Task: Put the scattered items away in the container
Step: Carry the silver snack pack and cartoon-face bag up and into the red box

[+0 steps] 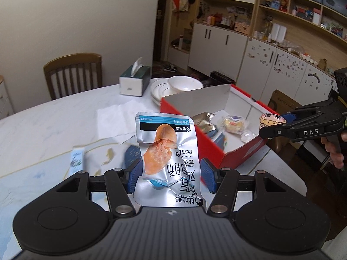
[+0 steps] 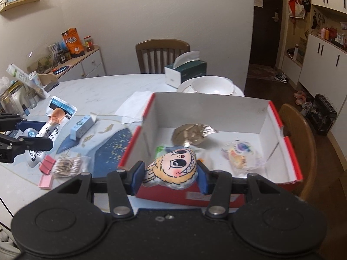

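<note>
My left gripper is shut on a silver chicken-breast snack pouch and holds it above the table, left of the red box. The pouch also shows in the right wrist view. My right gripper is shut on a cartoon-face plush at the near wall of the red box, over its inside. In the box lie a gold foil packet and a wrapped bun. On the table remain a small blue box, pink clips and a cotton swab pack.
A tissue box and stacked white plates with a bowl stand behind the box. White paper and a blue mat lie on the marble table. Chairs stand at the far side and right. Jars crowd the left edge.
</note>
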